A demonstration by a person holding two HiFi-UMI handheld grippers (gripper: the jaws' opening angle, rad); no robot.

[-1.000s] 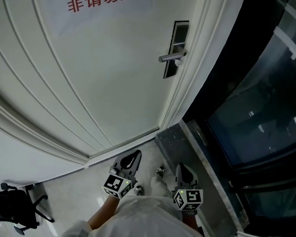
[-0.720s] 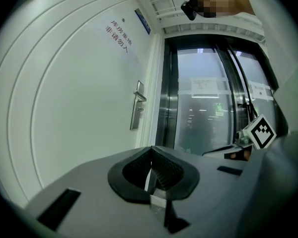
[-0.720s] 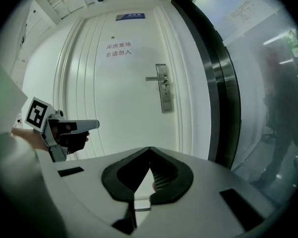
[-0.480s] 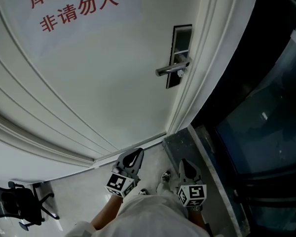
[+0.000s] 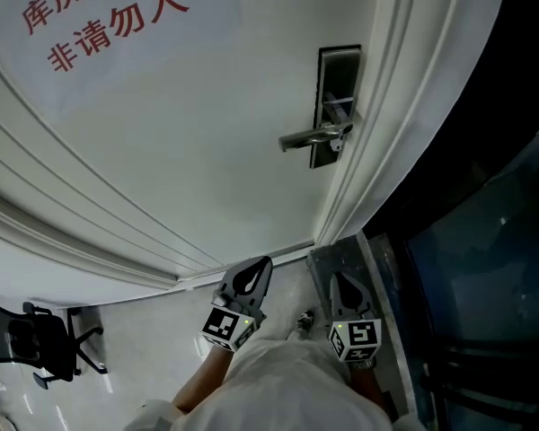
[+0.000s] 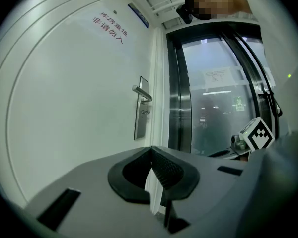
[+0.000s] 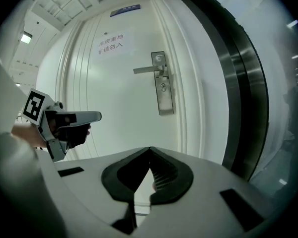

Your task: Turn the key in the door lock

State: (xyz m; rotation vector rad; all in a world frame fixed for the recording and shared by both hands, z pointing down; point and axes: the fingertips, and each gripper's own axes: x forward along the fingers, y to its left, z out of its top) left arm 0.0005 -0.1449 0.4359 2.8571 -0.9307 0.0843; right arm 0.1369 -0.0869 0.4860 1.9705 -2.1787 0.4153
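A white door point(image 5: 189, 151) carries a steel lock plate point(image 5: 336, 97) with a lever handle point(image 5: 307, 138). A small pale piece hangs below the handle, too small to tell as a key. Low in the head view, my left gripper point(image 5: 259, 266) and right gripper point(image 5: 339, 282) point at the door's foot, both shut and empty, well short of the lock. The left gripper view shows the plate point(image 6: 141, 109) ahead over my left gripper point(image 6: 150, 149). In the right gripper view the plate point(image 7: 162, 83), its keyhole point(image 7: 163, 87) and the lever point(image 7: 148, 69) stand above my right gripper point(image 7: 149, 149).
Red characters point(image 5: 108, 25) are printed on the door. Right of the door frame runs a dark glass wall point(image 5: 485, 241) with a steel post point(image 6: 180, 98). An office chair point(image 5: 31, 344) stands on the pale floor at the left. The left gripper point(image 7: 69, 123) shows in the right gripper view.
The door and its lock plate have grown larger and shifted right in the head view. Both grippers have come forward toward the door, still shut.
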